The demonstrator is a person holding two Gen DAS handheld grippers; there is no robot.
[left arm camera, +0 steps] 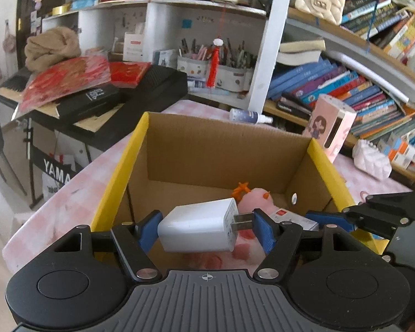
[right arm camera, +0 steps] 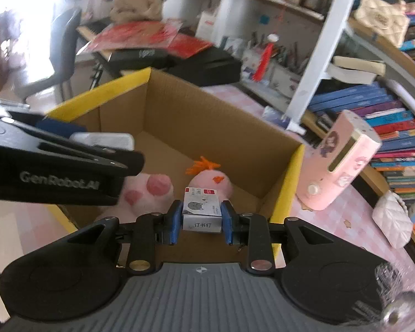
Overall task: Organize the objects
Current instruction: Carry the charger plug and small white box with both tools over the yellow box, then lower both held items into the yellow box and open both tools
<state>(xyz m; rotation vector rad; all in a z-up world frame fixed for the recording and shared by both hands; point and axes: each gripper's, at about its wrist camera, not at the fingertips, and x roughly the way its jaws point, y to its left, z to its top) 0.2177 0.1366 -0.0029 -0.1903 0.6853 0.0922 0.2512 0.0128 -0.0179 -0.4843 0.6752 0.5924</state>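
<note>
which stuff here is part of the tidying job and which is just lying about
In the job: charger in left gripper, staple box in right gripper, cardboard box, pink plush.

Lying about: spray bottle, pink case, books, handbag.

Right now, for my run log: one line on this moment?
left gripper: shut on charger | right gripper: shut on staple box | both over cardboard box

Each gripper [left arm camera: 206, 228] [right arm camera: 199, 218] is black with blue finger pads, silver screws and a ribbed grey base.
</note>
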